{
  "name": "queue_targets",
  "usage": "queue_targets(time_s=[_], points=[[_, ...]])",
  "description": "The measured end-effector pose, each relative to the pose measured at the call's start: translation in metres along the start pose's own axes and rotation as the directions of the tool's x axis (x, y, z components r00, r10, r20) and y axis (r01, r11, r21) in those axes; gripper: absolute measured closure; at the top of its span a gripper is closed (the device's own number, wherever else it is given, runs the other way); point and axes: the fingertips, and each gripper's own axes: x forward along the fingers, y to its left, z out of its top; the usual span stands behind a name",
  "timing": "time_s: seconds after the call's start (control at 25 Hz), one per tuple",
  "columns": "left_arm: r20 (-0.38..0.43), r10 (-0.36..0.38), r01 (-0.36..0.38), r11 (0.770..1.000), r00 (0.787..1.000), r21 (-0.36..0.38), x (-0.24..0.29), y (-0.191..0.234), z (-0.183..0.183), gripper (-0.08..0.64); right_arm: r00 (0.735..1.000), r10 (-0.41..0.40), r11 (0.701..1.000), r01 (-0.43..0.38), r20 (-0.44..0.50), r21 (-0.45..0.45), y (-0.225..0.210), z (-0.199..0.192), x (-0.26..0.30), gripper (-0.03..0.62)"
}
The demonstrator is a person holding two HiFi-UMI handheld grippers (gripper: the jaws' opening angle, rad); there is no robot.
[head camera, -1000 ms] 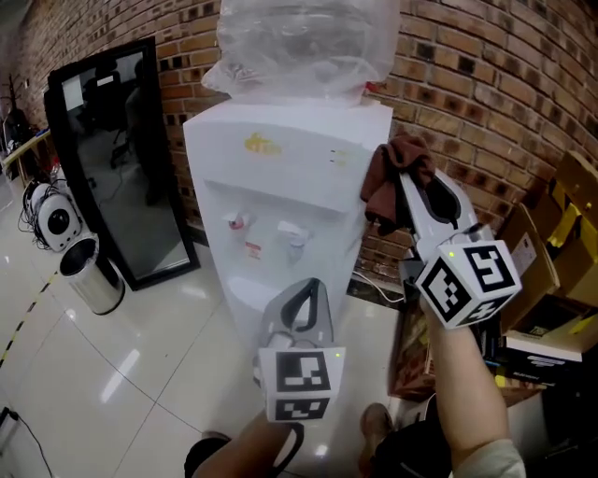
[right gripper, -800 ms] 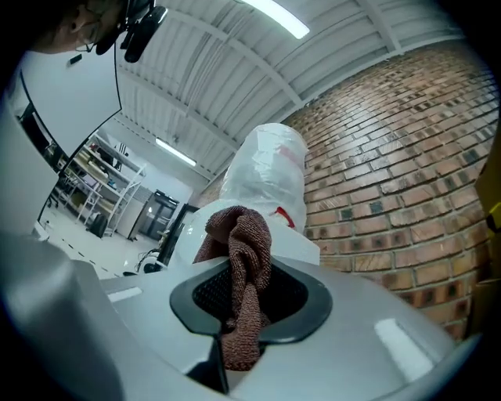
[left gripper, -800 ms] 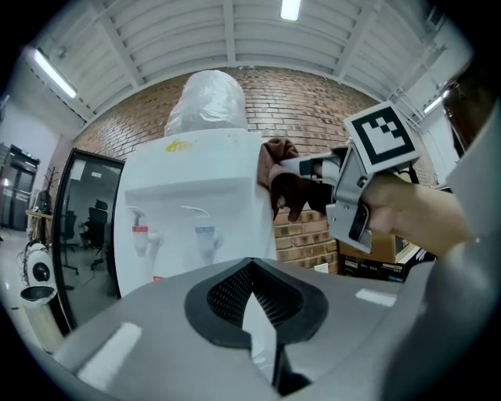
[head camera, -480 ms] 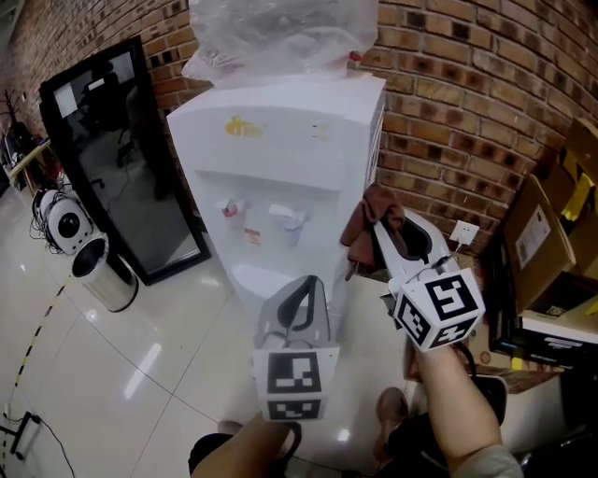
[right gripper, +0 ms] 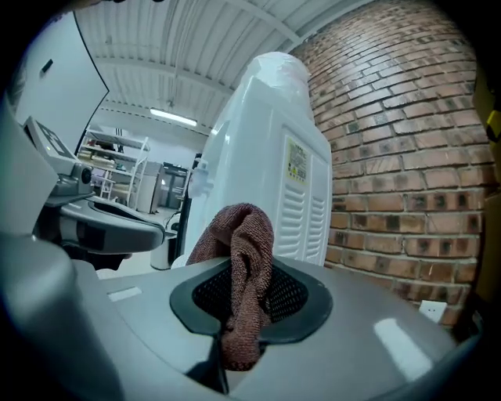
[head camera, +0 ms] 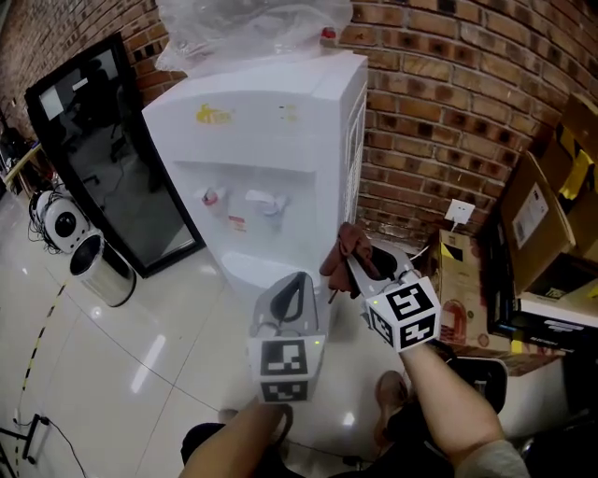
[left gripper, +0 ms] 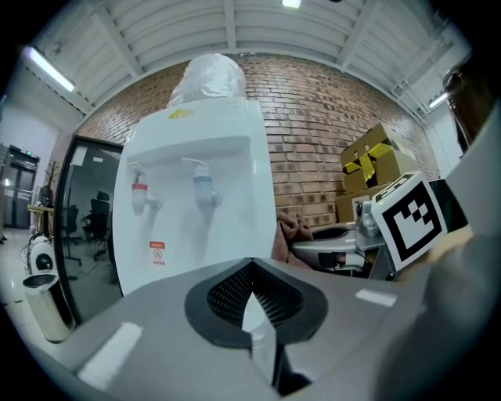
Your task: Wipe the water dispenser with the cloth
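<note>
The white water dispenser (head camera: 266, 140) stands against the brick wall, with red and blue taps on its front (left gripper: 196, 149). My right gripper (head camera: 355, 263) is low beside the dispenser's right side panel (right gripper: 274, 157), shut on a brown terry cloth (head camera: 346, 245) that bunches up out of the jaws (right gripper: 249, 239). From the left gripper view the cloth (left gripper: 294, 230) sits close against that side. My left gripper (head camera: 295, 280) hovers in front of the dispenser's lower part, apart from it, its jaws (left gripper: 250, 270) shut with nothing in them.
A plastic-wrapped bottle (head camera: 248, 28) tops the dispenser. A black-framed glass panel (head camera: 103, 149), a steel bin (head camera: 101, 273) and a white round device (head camera: 56, 224) stand to the left. Cardboard boxes (head camera: 542, 224) and a wall socket (head camera: 458, 213) are on the right.
My right gripper, still holding the cloth, has dropped from near the dispenser's top to low on its right side. My left gripper has sunk a little.
</note>
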Motion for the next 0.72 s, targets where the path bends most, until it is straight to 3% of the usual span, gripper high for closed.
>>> queue_targets(time_s=[0.16, 0.4, 0.6, 0.72], points=[[-0.033, 0.009, -0.009, 1.000, 0.999, 0.001, 0.000, -0.002, -0.029, 0.560, 0.999, -0.007, 1.000, 0.006, -0.052, -0.020, 0.002, -0.029, 0.007, 0.499], [-0.107, 0.034, -0.040, 0.998, 0.994, -0.057, 0.000, 0.001, -0.084, 0.560, 0.989, -0.038, 0.999, 0.036, -0.145, -0.016, 0.008, -0.093, 0.018, 0.499], [-0.142, 0.072, -0.074, 0.997, 0.987, -0.010, 0.004, 0.003, -0.132, 0.560, 0.977, -0.056, 0.998, 0.052, -0.207, -0.027, 0.011, -0.137, 0.027, 0.499], [-0.186, 0.078, -0.071, 0.997, 0.979, 0.040, 0.006, 0.004, -0.167, 0.560, 0.969, -0.075, 0.996, 0.085, -0.236, 0.031, 0.011, -0.164, 0.032, 0.500]])
